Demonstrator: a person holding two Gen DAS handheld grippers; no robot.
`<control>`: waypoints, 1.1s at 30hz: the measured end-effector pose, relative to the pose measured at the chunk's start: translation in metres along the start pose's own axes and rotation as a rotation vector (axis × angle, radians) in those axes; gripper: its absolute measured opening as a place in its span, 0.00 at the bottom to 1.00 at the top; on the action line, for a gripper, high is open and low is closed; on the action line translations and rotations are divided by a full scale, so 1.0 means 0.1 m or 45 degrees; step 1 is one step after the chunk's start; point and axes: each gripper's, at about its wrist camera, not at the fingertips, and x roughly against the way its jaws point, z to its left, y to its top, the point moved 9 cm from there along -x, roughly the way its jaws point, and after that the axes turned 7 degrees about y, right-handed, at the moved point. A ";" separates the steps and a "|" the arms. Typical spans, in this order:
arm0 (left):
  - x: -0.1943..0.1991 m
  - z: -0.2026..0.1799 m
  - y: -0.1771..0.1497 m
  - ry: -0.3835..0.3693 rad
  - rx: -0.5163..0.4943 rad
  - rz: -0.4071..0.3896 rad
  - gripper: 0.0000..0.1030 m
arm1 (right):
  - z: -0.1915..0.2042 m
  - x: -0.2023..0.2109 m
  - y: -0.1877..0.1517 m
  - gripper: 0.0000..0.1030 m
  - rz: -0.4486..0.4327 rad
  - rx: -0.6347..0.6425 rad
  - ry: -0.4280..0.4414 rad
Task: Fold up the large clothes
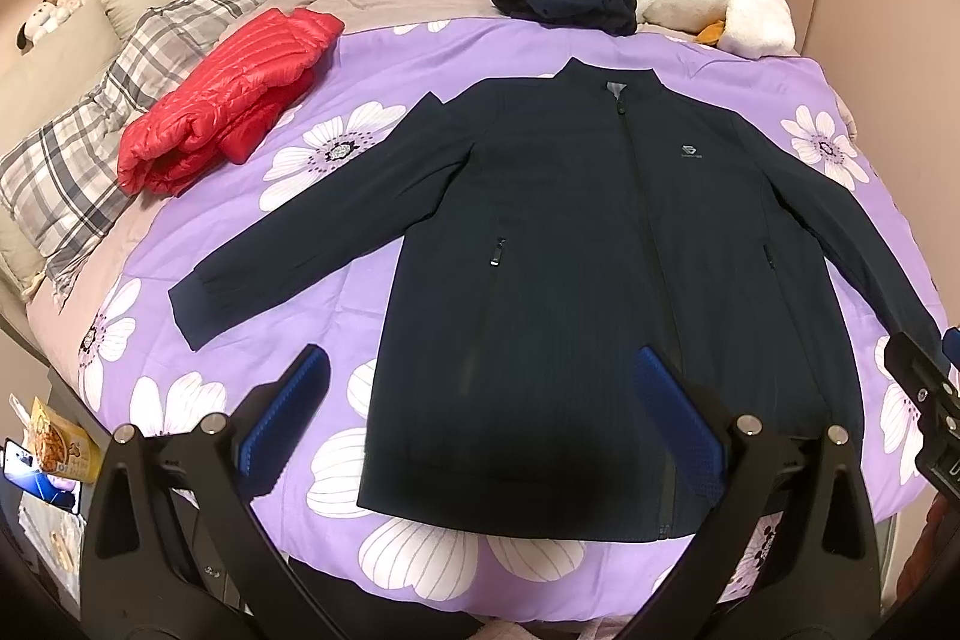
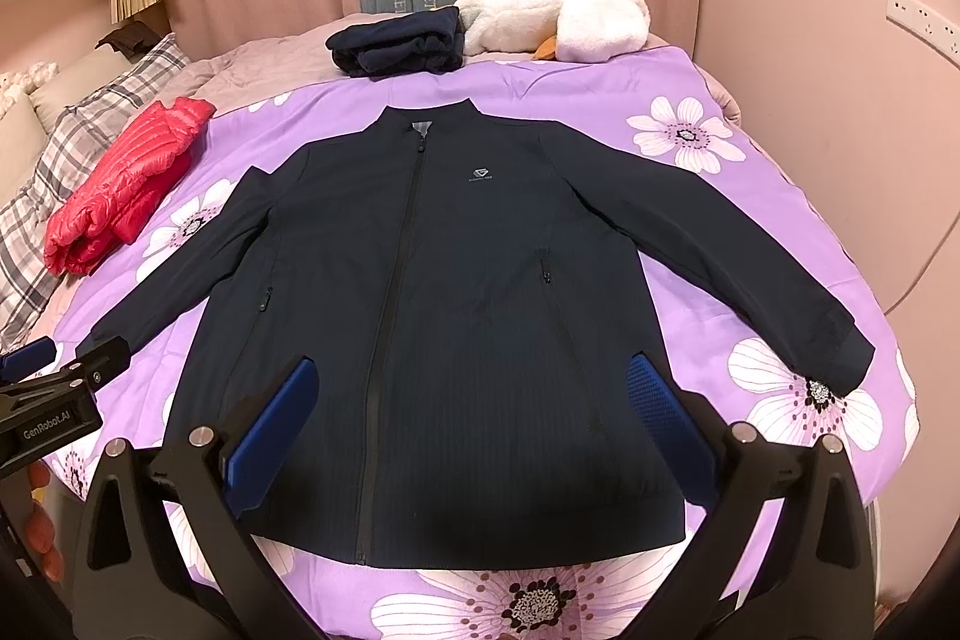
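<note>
The navy jacket [image 1: 558, 280] lies face up and zipped on the purple flowered quilt [image 1: 384, 58] of the bed, collar away from the person, hem nearest, its long axis running straight out from both tools. The left tool [image 1: 480, 418] and right tool [image 2: 474, 424] hover spread wide and empty above the hem. Each sleeve splays out to its own side, so each tool seems nearer its own sleeve.

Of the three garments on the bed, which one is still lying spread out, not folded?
The navy zip jacket in the middle, sleeves out to both sides. The red puffer jacket and the dark bundle near the white plush toy are already folded.
</note>
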 end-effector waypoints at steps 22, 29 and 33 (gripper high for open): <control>0.01 -0.11 0.00 0.012 -0.042 -0.008 0.98 | 0.00 -0.03 -0.06 0.99 0.006 -0.006 -0.003; 0.00 -0.13 0.03 0.000 -0.042 -0.004 0.98 | -0.01 -0.01 -0.03 0.99 -0.004 -0.007 -0.006; 0.00 -0.14 0.04 -0.010 -0.035 -0.006 0.98 | -0.04 -0.01 -0.01 0.99 -0.004 -0.013 -0.008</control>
